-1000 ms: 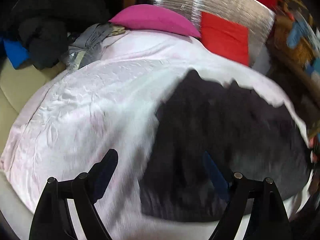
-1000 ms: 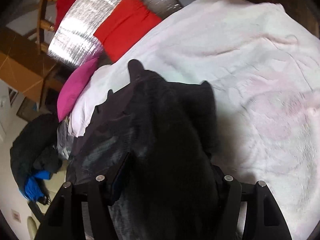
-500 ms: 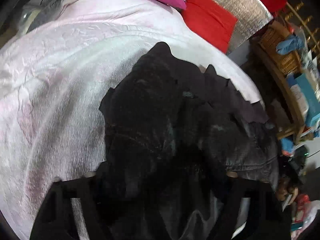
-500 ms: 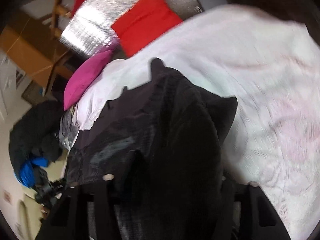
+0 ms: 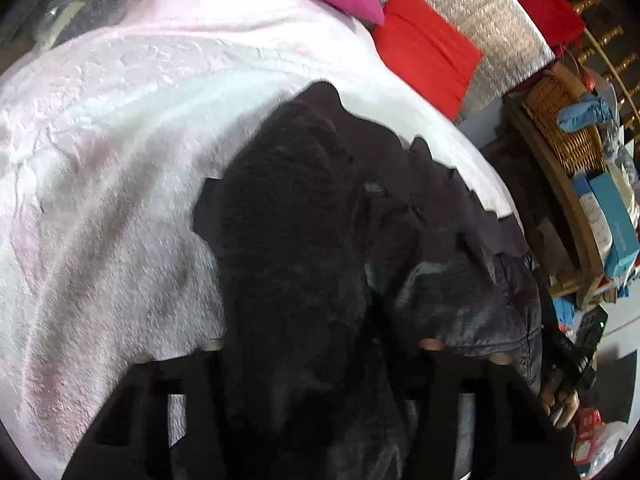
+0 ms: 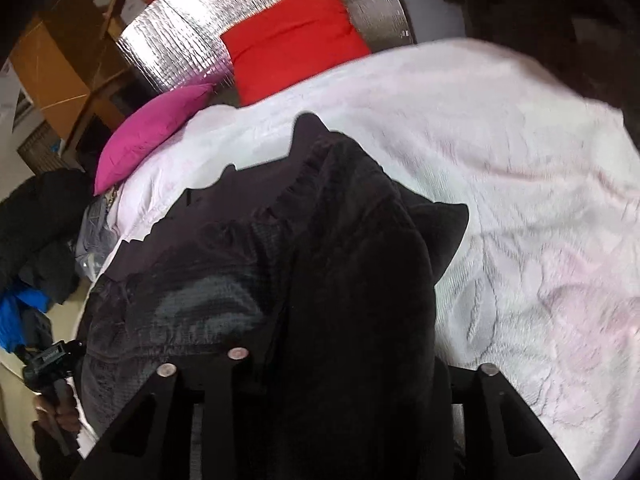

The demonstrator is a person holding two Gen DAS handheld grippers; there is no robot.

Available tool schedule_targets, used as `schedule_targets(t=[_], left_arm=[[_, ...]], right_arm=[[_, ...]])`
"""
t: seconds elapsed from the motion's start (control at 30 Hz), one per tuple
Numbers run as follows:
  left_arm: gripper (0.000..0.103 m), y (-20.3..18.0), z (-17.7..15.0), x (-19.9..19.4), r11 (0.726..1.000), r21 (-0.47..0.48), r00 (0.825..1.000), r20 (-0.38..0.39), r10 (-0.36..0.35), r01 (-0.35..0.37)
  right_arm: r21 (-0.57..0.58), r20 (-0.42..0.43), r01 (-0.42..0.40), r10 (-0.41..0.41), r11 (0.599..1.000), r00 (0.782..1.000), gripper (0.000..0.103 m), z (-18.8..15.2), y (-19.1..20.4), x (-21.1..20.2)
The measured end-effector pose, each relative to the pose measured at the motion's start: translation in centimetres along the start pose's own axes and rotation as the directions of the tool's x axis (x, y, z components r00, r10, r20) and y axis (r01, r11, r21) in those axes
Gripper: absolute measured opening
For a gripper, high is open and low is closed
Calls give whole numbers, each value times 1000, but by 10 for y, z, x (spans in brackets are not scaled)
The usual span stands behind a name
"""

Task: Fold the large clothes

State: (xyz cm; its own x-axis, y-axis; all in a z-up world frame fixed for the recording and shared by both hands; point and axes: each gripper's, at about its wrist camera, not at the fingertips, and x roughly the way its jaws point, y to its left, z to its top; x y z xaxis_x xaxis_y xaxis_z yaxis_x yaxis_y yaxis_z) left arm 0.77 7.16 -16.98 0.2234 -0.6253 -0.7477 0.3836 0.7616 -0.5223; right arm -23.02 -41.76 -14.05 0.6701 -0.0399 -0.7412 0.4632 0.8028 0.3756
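Both claws [image 5: 320, 360] [image 6: 340, 364] clamped on dark garment [image 5: 304, 240], over blanket [image 6: 520, 160]

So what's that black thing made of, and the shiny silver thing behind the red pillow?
The black garment looks like soft fleece or plush knit: matte, fuzzy nap, and a smoother, faintly shiny dark panel beside it, maybe a lining. The silver panel looks like quilted reflective foil: bright glare and a dimpled grid. Neither is certain from looks alone.

A pale pink bedspread [image 6: 500, 152], red cushion [image 6: 292, 36] against silver foil panel [image 6: 176, 48], perhaps insulation.
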Motion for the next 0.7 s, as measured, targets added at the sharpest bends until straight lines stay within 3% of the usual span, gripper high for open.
schedule_targets(t=[0.1,0.3,0.4,0.47,0.53,0.7], left_arm=[[33,1,12,-2,1000,-28,999,52,-9,11],[32,-13,33,5,999,-23,991,127,35,-33],[42,-15,45,17,996,-40,990,115,84,-79],[65,-15,46,28,993,-68,991,81,106,-101],[68,-15,47,34,991,-92,993,59,98,-93],[69,-10,47,23,992,-116,998,37,46,-42]], right_arm=[[-14,51,32,-32,999,998,33,7,10,-1],[34,100,21,-25,999,995,32,34,8,14],[64,92,10,-16,998,996,32,43,1,28],[92,59,3,-8,996,998,34,45,-8,39],[138,41,-25,20,990,999,46,45,-17,39],[189,-4,-63,65,980,998,56,41,-37,16]])
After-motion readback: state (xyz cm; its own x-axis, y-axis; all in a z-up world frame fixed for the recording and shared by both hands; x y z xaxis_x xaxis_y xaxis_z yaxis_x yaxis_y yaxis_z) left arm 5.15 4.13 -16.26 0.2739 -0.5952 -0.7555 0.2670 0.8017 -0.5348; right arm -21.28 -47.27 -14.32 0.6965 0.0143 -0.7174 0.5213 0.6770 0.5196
